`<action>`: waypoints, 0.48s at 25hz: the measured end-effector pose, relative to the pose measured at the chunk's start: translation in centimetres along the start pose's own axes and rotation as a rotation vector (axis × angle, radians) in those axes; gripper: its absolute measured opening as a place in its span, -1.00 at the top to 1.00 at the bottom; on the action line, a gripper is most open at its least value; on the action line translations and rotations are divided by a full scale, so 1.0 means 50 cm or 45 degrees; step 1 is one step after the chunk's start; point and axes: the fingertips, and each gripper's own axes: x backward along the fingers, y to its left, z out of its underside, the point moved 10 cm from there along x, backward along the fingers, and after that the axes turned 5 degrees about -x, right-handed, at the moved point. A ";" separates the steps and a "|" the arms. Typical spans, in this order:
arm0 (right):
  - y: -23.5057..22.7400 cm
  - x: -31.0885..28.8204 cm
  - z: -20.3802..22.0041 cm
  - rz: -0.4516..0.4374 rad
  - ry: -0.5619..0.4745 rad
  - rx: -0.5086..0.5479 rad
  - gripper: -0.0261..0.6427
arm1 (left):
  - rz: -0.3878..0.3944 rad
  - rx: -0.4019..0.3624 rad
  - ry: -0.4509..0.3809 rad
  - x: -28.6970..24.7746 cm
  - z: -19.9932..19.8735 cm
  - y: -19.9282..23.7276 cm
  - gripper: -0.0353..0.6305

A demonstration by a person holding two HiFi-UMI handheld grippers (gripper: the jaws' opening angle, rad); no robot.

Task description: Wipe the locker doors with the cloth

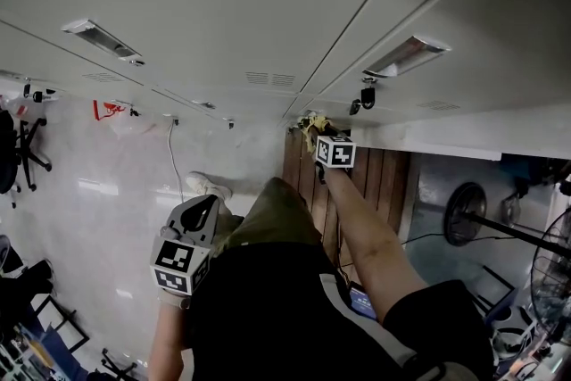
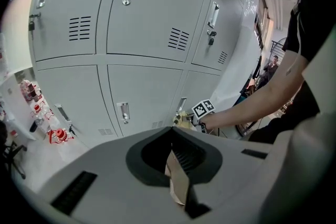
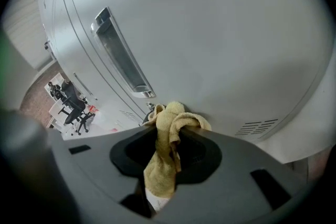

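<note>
Grey locker doors fill the top of the head view. My right gripper reaches down to their bottom edge and is shut on a yellow cloth. In the right gripper view the cloth bunches out of the jaws and presses on a door just below a recessed handle. The left gripper view shows the lockers from further back, with the cloth low on a bottom door. My left gripper hangs by the person's side, away from the lockers, shut with nothing between its jaws.
A key hangs from a locker lock. Wooden flooring lies under the right arm, and a standing fan is at the right. Office chairs and a red object stand on the pale floor at the left. A person stands far off.
</note>
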 end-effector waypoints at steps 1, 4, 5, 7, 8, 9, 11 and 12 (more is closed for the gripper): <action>-0.002 -0.003 0.003 -0.004 -0.003 -0.015 0.59 | -0.002 0.001 0.002 0.000 0.001 -0.001 0.87; -0.007 -0.010 0.009 -0.020 -0.006 -0.032 0.59 | -0.007 0.005 0.007 0.000 0.004 -0.001 0.87; -0.009 -0.012 0.009 -0.020 -0.004 -0.027 0.59 | -0.008 0.006 0.009 -0.001 0.005 -0.001 0.87; -0.013 -0.014 0.008 -0.012 0.002 -0.012 0.59 | -0.007 0.006 0.012 -0.004 0.006 -0.003 0.87; -0.016 -0.014 0.007 -0.004 0.005 -0.002 0.59 | -0.005 0.005 0.014 -0.006 0.006 -0.004 0.87; -0.018 -0.014 0.007 0.006 0.009 0.009 0.59 | -0.004 0.003 0.016 -0.007 0.006 -0.005 0.87; -0.026 -0.013 0.010 0.027 0.017 0.031 0.59 | -0.002 -0.002 0.016 -0.009 0.003 -0.007 0.87; -0.031 -0.012 0.012 0.037 0.021 0.040 0.59 | -0.001 -0.005 0.015 -0.010 0.002 -0.008 0.87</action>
